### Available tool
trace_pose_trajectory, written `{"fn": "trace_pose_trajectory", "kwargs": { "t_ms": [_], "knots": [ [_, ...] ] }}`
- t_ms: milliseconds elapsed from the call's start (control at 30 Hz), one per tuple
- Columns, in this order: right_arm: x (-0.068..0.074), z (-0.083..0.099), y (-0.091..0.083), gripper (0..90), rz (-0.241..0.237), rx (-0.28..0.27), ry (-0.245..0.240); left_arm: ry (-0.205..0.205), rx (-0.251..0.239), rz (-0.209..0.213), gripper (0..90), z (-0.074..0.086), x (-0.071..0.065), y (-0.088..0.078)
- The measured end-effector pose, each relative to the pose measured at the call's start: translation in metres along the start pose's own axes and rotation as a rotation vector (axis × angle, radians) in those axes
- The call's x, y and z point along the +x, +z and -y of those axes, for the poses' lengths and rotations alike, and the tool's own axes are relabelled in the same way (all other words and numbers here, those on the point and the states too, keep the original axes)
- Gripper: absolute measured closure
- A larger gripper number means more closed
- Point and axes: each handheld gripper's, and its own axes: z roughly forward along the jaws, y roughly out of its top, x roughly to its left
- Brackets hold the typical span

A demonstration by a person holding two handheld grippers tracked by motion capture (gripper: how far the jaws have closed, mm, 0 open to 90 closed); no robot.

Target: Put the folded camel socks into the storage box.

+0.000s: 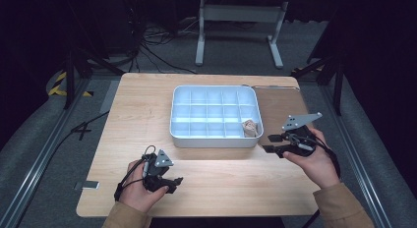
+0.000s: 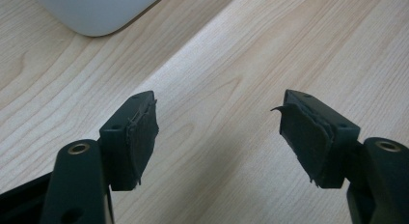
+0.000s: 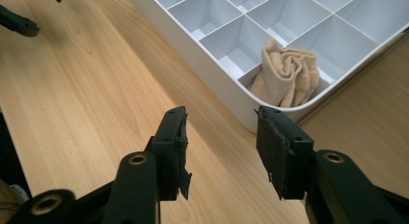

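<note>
From the high view the beige cloth [image 1: 250,128] is bunched up in the near right corner compartment of the white tray [image 1: 215,139] on the table [image 1: 137,115]; right tool [image 1: 270,143] hangs just beside that corner, left tool [image 1: 176,184] sits low near the table's front edge. Left gripper view: jaws spread wide, bare wood between them. Right gripper view: jaws released, nothing gripped; cloth [image 3: 288,72] sits just past them inside the tray [image 3: 207,74].

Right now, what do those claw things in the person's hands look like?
Both grippers, left and right, are black, with two flat jaws tipped with dark, frayed pads. A grey three-cornered plate with small holes sits on top of each. Black cables trail back over the hands. The sleeves are tan.
</note>
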Motion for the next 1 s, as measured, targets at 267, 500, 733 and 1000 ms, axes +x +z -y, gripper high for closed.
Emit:
{"fn": "trace_pose_trajectory", "kwargs": {
  "t_ms": [267, 500, 733, 1000],
  "knots": [
    [0.009, 0.023, 0.004, 49.3, -0.040, -0.024, 0.039, -0.005, 0.006, 0.003, 30.2, 0.000, 0.001, 0.000],
    [0.007, 0.046, 0.019, 49.5, -0.043, -0.011, 0.087, -0.007, 0.006, 0.004, 30.1, 0.000, 0.002, -0.002],
    [0.015, 0.063, 0.030, 46.3, -0.045, 0.037, 0.019, -0.001, 0.044, -0.013, 29.7, 0.003, 0.006, 0.005],
    [0.018, 0.086, 0.046, 46.5, -0.016, 0.031, 0.009, -0.012, 0.076, -0.006, 29.2, 0.006, 0.007, 0.012]
  ]
}}
